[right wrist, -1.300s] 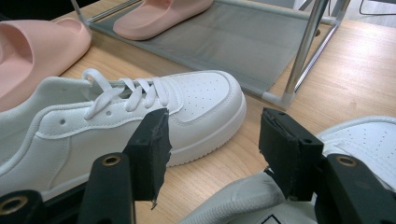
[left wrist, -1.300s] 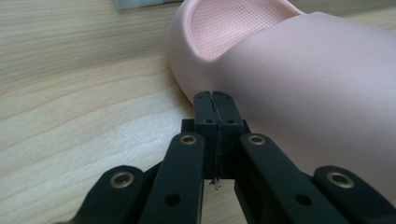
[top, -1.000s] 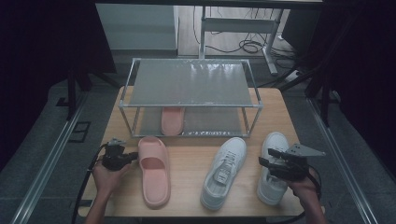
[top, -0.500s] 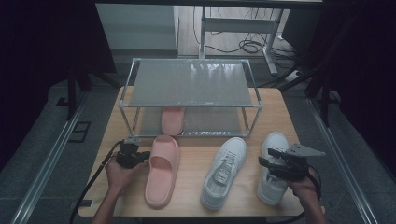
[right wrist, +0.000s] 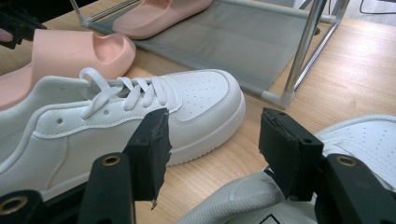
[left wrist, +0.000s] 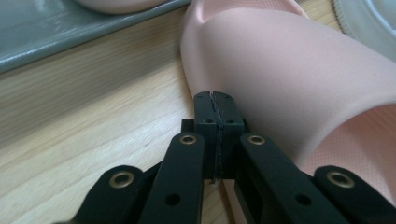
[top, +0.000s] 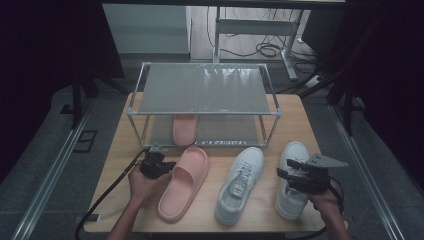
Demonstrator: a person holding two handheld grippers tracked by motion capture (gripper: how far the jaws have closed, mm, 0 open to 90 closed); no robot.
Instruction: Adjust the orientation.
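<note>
Lower left of the high view: left gripper (top: 171,164), both black fingers pressed tight together, nothing between them, tips right against the side of the pink slipper (top: 182,182). Same thing up close in the left gripper view: shut fingertips (left wrist: 205,109) touching the soft pink side of the slipper (left wrist: 303,70), near its front. Slipper flat on the wooden table (top: 120,150), low and a bit left of the middle in the high view, toe pointing up toward the shoe rack (top: 205,90), just below the rack's bottom shelf, with the other pink slipper (top: 184,127) already on that shelf. Looks like a push, not a grab. Easy to go wrong from here. Easy to spin the slipper by pushing on one side only, instead of sliding it straight. Might then bump the white sneaker (top: 241,184) just beside it on the right, or jam the toe against the rack's low front bar. Could also slide off the round, smooth side and scrape along the table. Too hard a shove, and maybe a wobbly rack too. Lower right of the high view: right gripper (top: 284,168), fingers wide apart, holding nothing, hanging over the second white sneaker (top: 295,152). Same in the right gripper view: two pads (right wrist: 149,140) well apart, open space between, sneaker just under them. Little danger on that side, unless dropped down crooked onto the shoe.
</note>
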